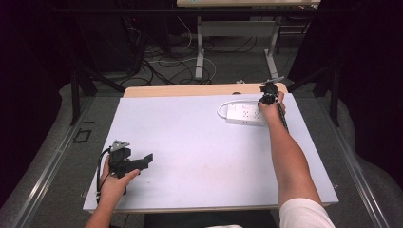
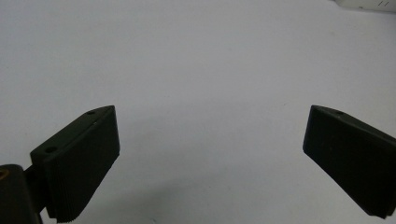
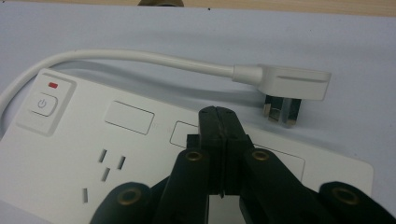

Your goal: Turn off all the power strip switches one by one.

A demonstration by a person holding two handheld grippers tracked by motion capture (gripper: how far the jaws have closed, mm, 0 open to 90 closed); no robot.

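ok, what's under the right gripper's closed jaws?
The white power strip lies directly under the right gripper, whose shut jaws hang over its top face. They cover part of a socket panel. Its plug lies beyond, unplugged.

White surface [image 1: 199,156] carries a white power strip [image 1: 245,114] near its far right edge. Strip's cord [image 3: 140,58] loops round to a plug [image 3: 289,86] lying just beside it. Red mark above the switch [image 3: 42,103]. Cables [image 1: 166,66] on floor beyond.
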